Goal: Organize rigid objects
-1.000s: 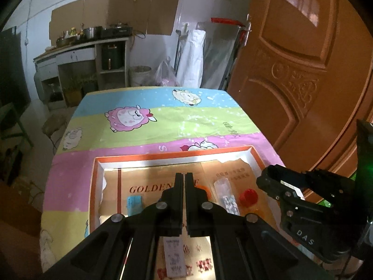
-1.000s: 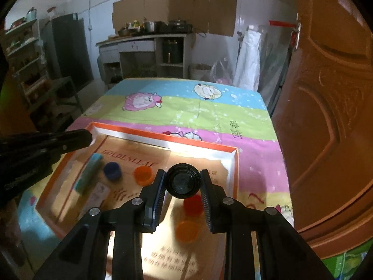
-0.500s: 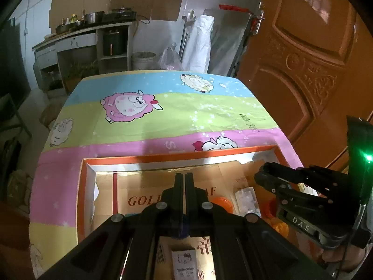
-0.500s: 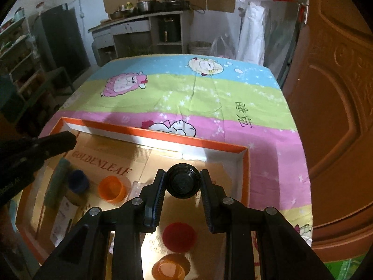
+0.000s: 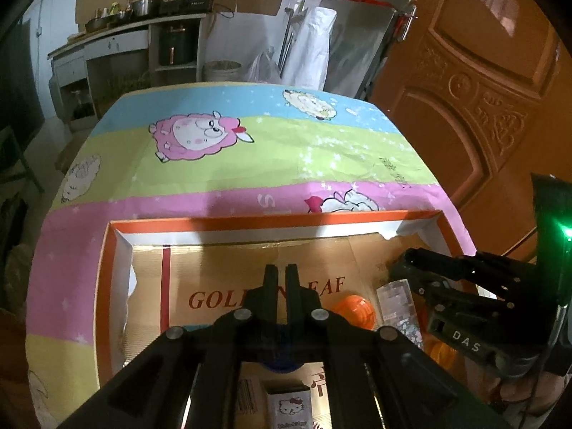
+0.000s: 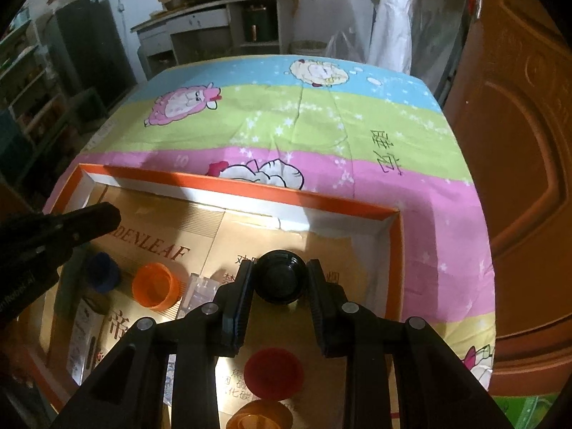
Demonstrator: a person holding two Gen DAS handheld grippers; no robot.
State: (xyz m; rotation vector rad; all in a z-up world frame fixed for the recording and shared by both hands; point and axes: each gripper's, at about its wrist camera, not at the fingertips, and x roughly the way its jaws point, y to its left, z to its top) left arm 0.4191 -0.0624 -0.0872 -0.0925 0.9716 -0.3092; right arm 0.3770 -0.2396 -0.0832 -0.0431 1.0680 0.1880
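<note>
Right gripper [image 6: 279, 286] tight on black cap [image 6: 280, 280] over tray [image 6: 250, 186] far-right corner, left gripper [image 5: 281, 279] w/ jaws just parting, empty.

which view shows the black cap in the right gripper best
The right wrist view. There the black cap sits centred and lit between the right gripper fingers, pads pressing both its sides, above the orange-rimmed box. The left wrist view shows only that gripper's dark body from the side; the cap itself is hidden there.
</note>
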